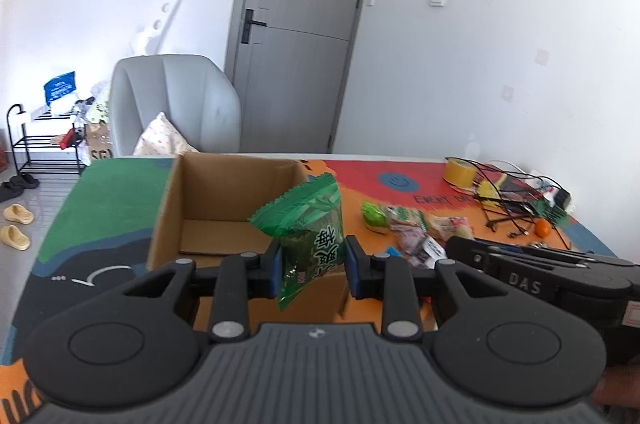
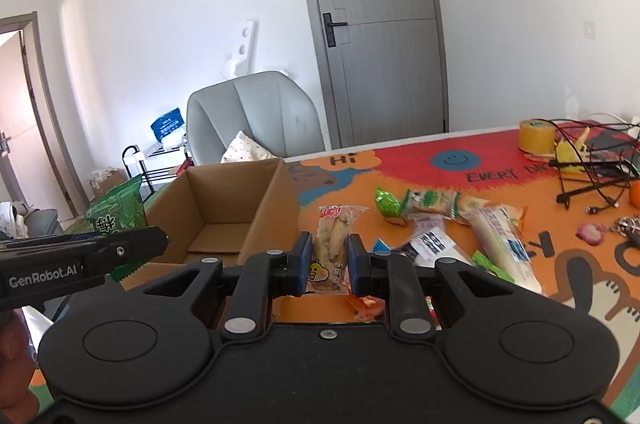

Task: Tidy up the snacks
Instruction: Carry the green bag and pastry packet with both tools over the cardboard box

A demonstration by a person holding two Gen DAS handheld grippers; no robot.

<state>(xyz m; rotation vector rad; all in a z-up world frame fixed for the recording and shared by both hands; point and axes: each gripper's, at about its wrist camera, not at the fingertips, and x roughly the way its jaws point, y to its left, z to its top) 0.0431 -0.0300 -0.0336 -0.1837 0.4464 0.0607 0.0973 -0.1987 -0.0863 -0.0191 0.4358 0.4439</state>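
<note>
My left gripper (image 1: 311, 264) is shut on a green snack packet (image 1: 308, 224), held upright in front of the open cardboard box (image 1: 224, 196). In the right wrist view the same green packet (image 2: 118, 214) shows at the left, behind the other gripper's black body. My right gripper (image 2: 328, 260) is shut on a clear packet with pale snack pieces and a red label (image 2: 334, 236), lifted above the mat just right of the cardboard box (image 2: 224, 208). More snack packets (image 2: 460, 224) lie loose on the mat to the right.
The table wears a colourful mat (image 2: 420, 164). A yellow tape roll (image 2: 536, 135) and tangled black cables (image 2: 592, 176) sit at the far right. A grey chair (image 1: 172, 104) stands behind the table, beside a black shoe rack (image 1: 44, 140).
</note>
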